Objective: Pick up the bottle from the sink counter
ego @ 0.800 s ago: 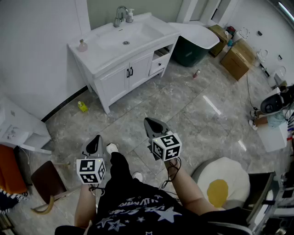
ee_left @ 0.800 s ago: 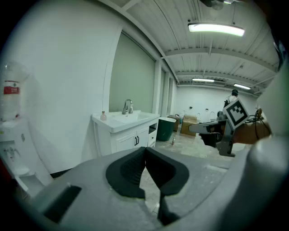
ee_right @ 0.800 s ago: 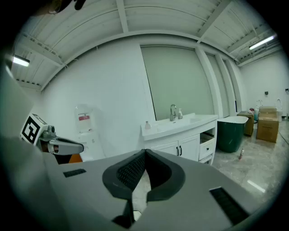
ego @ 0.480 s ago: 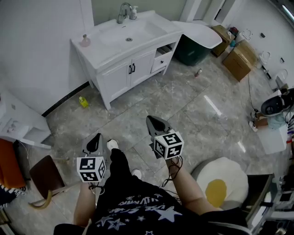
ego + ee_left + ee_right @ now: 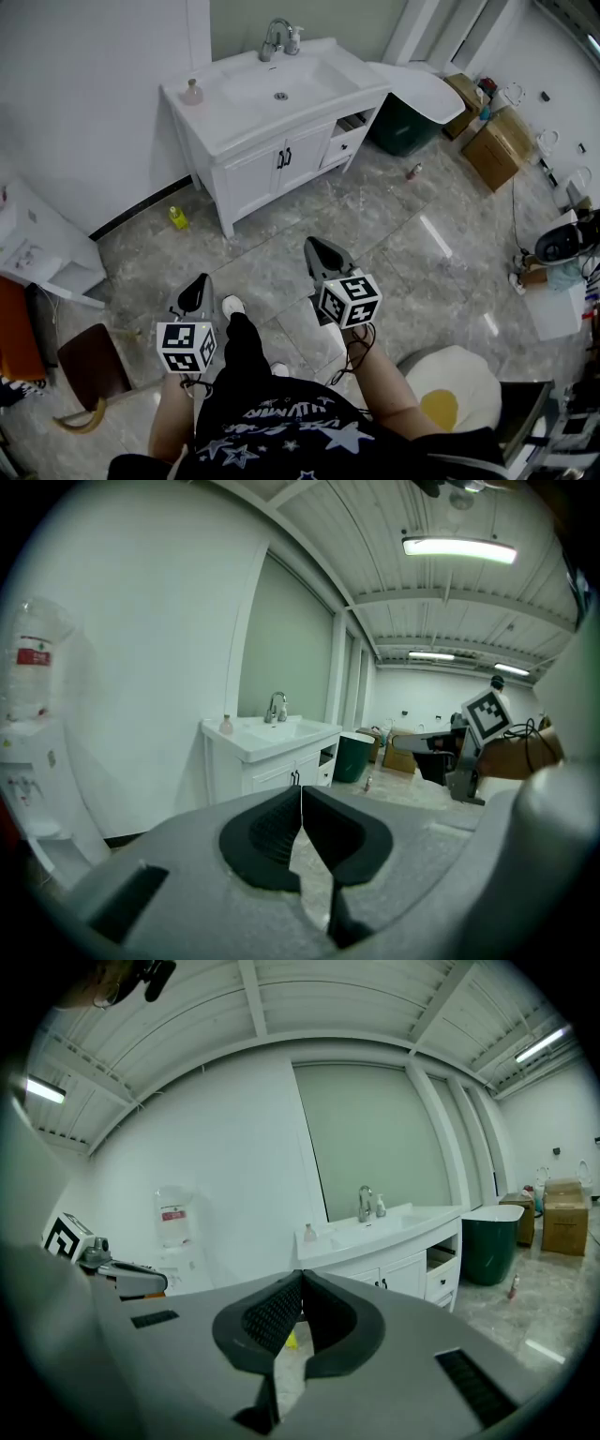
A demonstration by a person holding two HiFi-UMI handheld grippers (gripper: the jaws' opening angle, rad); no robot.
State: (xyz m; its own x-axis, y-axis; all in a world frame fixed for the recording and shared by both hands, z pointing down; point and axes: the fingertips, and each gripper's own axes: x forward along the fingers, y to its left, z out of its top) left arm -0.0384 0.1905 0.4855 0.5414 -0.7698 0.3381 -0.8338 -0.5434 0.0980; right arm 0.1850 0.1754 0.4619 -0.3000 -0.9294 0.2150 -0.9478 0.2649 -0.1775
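Observation:
A small pinkish bottle [image 5: 191,92] stands on the left corner of the white sink counter [image 5: 239,117], far ahead of both grippers. It also shows as a small bottle [image 5: 226,725] in the left gripper view and as a bottle [image 5: 308,1233] in the right gripper view. A white pump bottle [image 5: 293,39] stands by the faucet [image 5: 273,37]. My left gripper [image 5: 196,289] and right gripper [image 5: 318,251] hang over the tiled floor, both shut with nothing between the jaws. The left gripper [image 5: 301,791] and the right gripper [image 5: 301,1281] both point toward the vanity.
A yellow item [image 5: 175,217] lies on the floor beside the vanity. A green bin [image 5: 401,122] stands right of the vanity, and cardboard boxes [image 5: 511,145] farther right. A water dispenser [image 5: 37,253] and a brown stool [image 5: 89,366] are at left, an egg-shaped cushion [image 5: 450,394] at lower right.
The vanity has shifted lower and to the right in the head view. Both grippers stay shut and keep about the same place in the view.

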